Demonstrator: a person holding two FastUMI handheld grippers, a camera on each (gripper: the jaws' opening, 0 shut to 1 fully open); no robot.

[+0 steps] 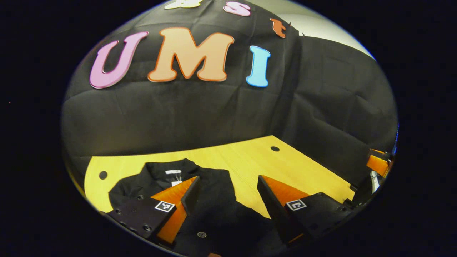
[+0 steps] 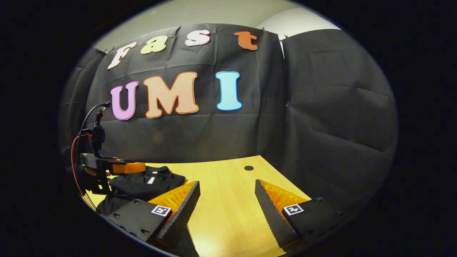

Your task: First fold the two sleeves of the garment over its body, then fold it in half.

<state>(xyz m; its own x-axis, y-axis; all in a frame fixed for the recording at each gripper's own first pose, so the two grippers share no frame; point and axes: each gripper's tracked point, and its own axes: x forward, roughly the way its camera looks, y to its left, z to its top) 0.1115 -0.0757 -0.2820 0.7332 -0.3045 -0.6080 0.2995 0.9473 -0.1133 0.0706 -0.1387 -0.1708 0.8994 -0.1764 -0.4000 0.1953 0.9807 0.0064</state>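
A black garment (image 1: 214, 214) lies on the yellow wooden table (image 1: 250, 160), its collar with a white label toward the far wall. My left gripper (image 1: 228, 194) hovers open just above the garment's body, nothing between its fingers. In the right gripper view the same garment (image 2: 142, 185) is a dark heap at the left, with the left gripper (image 2: 107, 166) hanging over it. My right gripper (image 2: 226, 200) stands open over bare table (image 2: 228, 214) to the right of the garment. The sleeves cannot be made out against the black body.
Black cloth walls close the table at the back and right. Round holes mark the tabletop (image 1: 275, 148) (image 1: 103, 175) (image 2: 249, 167). Part of the right gripper (image 1: 378, 164) shows at the far right edge of the left gripper view. Red and black cables (image 2: 75, 167) trail from the left gripper.
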